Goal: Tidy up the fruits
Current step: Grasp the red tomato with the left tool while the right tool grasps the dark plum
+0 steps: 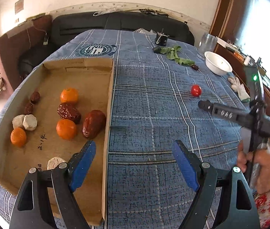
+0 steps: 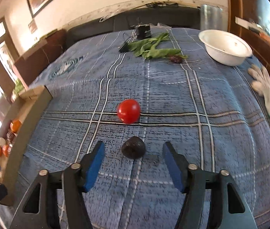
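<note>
Inside cardboard tray [image 1: 81, 64]: oranges [image 1: 66, 129], dates [image 1: 94, 124], pale chunks [image 1: 30, 122]; beyond, white bowl [image 2: 224, 46]; left claw [image 1: 135, 164], right claw [image 2: 133, 164] both agape, empty-handed.

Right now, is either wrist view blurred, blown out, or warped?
Left wrist: sharp on the cardboard tray, window blown out at right, fisheye bending the edges. Right wrist: slight motion blur on the tablecloth and white bowl, overexposed at left.
</note>
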`<state>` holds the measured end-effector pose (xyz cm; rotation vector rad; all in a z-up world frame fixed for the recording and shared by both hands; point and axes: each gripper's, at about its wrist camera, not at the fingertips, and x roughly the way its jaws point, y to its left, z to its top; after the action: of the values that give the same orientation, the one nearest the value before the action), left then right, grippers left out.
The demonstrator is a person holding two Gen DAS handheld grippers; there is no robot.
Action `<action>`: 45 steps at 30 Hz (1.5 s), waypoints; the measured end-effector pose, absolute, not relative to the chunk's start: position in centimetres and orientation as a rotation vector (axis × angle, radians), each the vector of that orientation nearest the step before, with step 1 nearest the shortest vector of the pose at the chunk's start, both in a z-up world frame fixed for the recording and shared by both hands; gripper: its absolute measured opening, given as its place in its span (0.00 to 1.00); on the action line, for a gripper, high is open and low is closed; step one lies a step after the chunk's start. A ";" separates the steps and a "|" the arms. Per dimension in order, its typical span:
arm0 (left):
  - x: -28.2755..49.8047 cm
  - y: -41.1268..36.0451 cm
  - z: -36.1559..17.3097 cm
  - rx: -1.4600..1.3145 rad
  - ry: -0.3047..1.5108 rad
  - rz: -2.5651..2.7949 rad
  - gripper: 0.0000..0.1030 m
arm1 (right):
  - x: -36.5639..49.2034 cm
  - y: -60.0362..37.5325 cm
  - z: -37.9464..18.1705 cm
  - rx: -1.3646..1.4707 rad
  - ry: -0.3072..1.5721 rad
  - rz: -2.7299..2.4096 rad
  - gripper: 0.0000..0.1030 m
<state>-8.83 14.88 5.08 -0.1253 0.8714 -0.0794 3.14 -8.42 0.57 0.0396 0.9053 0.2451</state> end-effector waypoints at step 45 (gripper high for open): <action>10.0 4.0 0.5 -0.354 0.970 -0.444 0.44 | 4.1 -12.9 0.3 0.191 0.878 0.258 0.44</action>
<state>10.00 3.98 0.49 -0.3540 0.9700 -0.4440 4.08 -12.91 0.29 0.1907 0.8780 0.2583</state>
